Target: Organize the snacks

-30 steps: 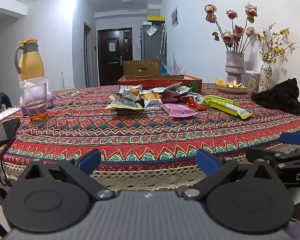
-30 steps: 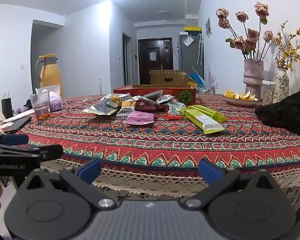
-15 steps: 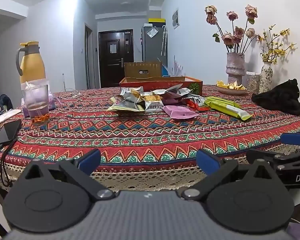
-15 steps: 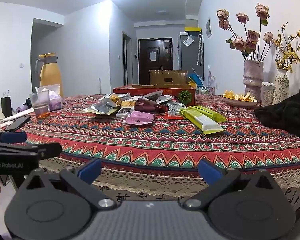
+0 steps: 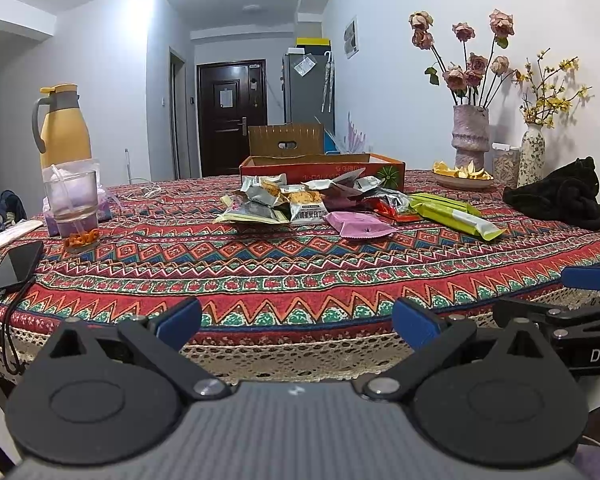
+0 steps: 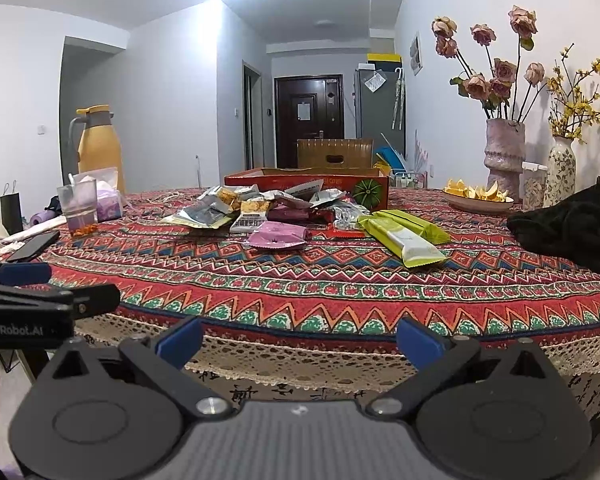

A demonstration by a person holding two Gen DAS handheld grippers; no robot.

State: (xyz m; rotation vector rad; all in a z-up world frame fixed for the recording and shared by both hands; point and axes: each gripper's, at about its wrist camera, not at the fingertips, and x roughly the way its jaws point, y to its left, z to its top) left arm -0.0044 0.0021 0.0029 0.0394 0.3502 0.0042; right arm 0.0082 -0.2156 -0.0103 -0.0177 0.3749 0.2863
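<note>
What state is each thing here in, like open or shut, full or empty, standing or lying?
Left gripper: open, empty.
Right gripper: open, empty.
Red box: open on top, contents hidden.
Snack packets: lying in a loose heap by the box.
Green packets: lying flat.
Glass: upright, nearly empty.
Yellow jug: upright, lid shut.
Phone: lying flat, screen dark.
Door: shut.

Counter (image 5: 300,276) w/ patterned red cloth: snack pile (image 5: 300,204) at center just in front of red box (image 5: 324,168), green packs (image 5: 452,212) to its right, black cloth (image 5: 560,200) far right, phone (image 5: 14,268) and cup (image 5: 74,204) at left, fruit dish (image 5: 462,178) by vases (image 5: 470,136).
</note>
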